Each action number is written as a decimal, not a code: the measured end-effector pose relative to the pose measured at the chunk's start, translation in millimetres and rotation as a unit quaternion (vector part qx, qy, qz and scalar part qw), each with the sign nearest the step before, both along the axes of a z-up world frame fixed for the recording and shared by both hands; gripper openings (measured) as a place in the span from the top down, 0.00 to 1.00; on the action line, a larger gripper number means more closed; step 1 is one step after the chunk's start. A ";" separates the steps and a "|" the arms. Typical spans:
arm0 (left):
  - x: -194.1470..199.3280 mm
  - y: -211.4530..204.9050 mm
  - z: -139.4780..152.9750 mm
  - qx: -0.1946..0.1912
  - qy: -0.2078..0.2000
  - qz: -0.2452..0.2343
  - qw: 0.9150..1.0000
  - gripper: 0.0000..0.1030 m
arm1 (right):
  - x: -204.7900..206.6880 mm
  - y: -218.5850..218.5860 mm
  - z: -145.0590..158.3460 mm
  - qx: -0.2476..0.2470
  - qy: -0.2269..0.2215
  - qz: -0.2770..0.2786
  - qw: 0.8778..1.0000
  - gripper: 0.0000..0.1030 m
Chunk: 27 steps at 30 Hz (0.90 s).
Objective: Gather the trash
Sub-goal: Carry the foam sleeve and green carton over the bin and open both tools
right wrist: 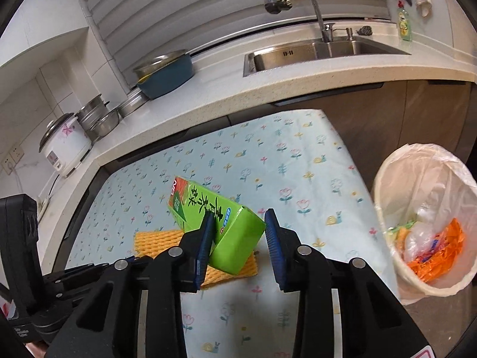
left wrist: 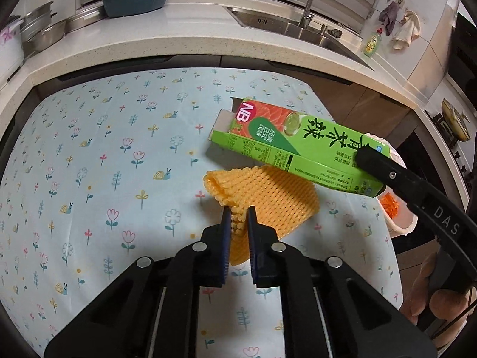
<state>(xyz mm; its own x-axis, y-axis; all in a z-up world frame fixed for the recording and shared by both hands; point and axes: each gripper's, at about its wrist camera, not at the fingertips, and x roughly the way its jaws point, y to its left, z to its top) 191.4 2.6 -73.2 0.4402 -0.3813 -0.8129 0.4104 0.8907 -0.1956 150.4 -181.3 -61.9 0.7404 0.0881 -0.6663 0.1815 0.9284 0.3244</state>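
1. Two grippers are engaged: the left gripper (left wrist: 239, 219) is clamped on the near edge of the orange foam net (left wrist: 268, 200), which lies on the flowered tablecloth (left wrist: 104, 149).
2. The right gripper (right wrist: 240, 223) is seen with jaws spread around the green carton (right wrist: 226, 232); one pad touches it, the other stands apart, so no grip is judged made.
3. The carton rests partly upon the net.
4. The lined bin (right wrist: 387, 185), beside the table, already holds wrappers; both items are judged still to be binned.
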 end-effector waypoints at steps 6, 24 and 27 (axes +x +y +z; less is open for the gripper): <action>-14.5 -39.0 20.2 0.001 -0.022 -0.032 0.999 0.90 | -28.4 -50.5 23.5 -0.009 -0.025 -0.051 0.998 0.68; -50.2 -165.1 52.8 -0.012 -0.053 -0.121 0.991 0.90 | -116.6 -194.3 28.2 -0.032 -0.021 -0.186 0.982 0.69; -52.2 -182.1 52.2 -0.010 -0.054 -0.130 0.990 0.90 | -125.6 -209.5 23.8 -0.030 -0.017 -0.200 0.979 0.71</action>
<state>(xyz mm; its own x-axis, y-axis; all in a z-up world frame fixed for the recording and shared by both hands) 139.2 -179.4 -21.0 0.4084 -0.5084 -0.7581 0.6454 0.7482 -0.1541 24.9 -390.8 -38.1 0.7299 -0.2521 -0.6353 0.5239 0.8033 0.2832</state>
